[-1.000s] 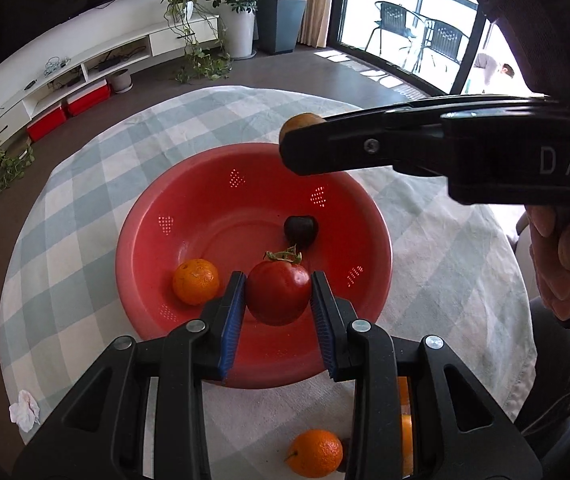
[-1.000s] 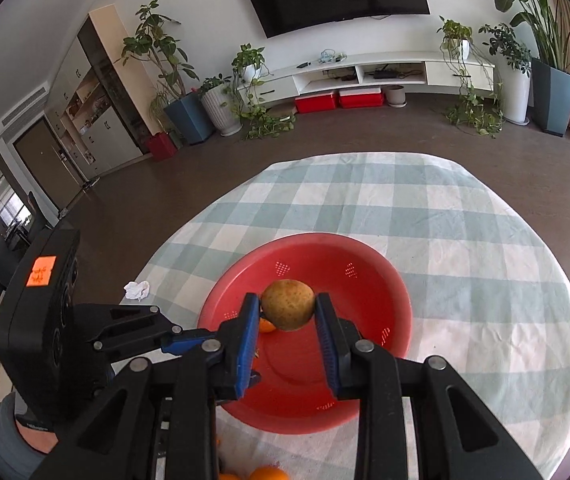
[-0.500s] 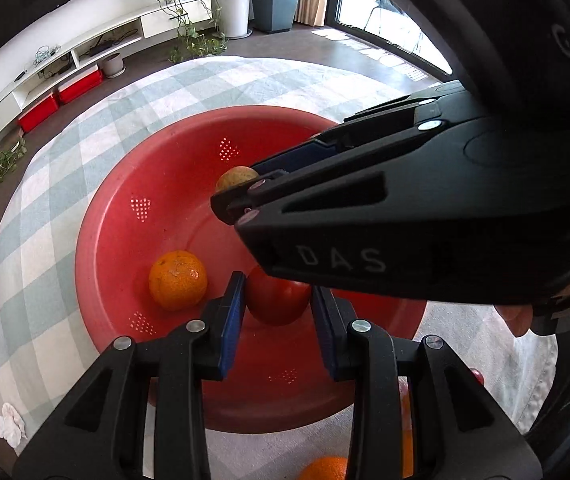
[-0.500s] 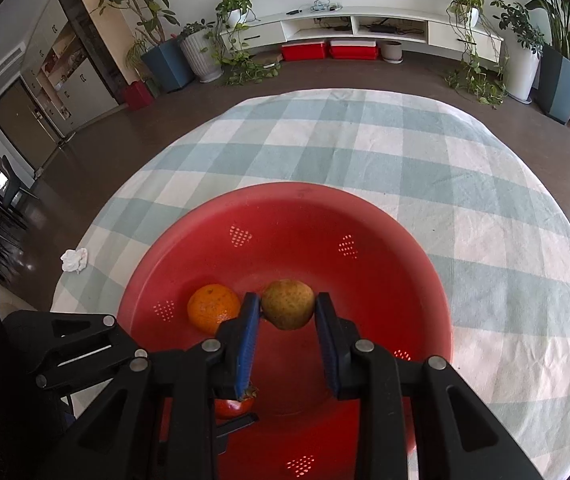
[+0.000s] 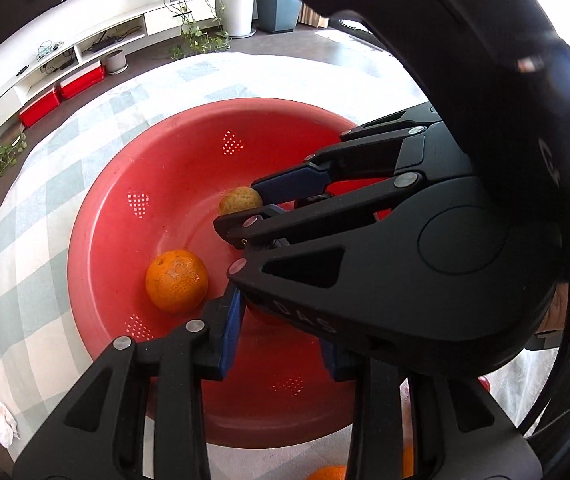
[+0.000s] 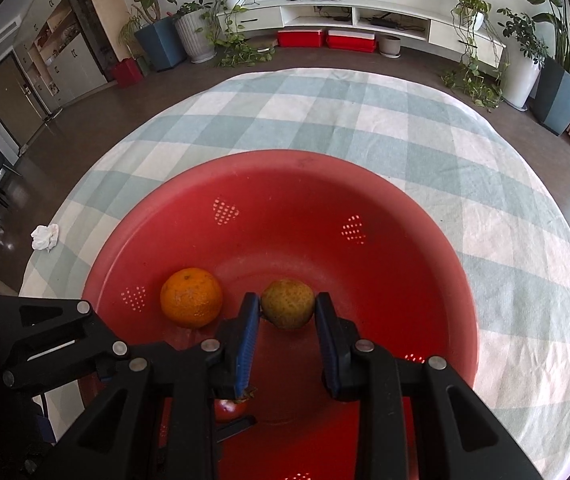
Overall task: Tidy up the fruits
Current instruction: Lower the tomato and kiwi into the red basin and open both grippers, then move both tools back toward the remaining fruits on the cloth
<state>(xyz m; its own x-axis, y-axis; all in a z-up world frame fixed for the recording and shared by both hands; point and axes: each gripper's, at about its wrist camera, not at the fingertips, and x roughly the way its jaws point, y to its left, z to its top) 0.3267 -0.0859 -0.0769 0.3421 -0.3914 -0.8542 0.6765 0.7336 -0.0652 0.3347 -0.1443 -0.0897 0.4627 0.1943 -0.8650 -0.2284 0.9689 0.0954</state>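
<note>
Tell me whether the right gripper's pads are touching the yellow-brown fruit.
Touching. The right wrist view shows both blue pads pressed against the sides of the yellow-brown fruit, no gap either side.

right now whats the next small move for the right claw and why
Probably open the right claw and let go of the brownish fruit. It is already low inside the red basin, beside the orange, so a short drop should land it safely.
</note>
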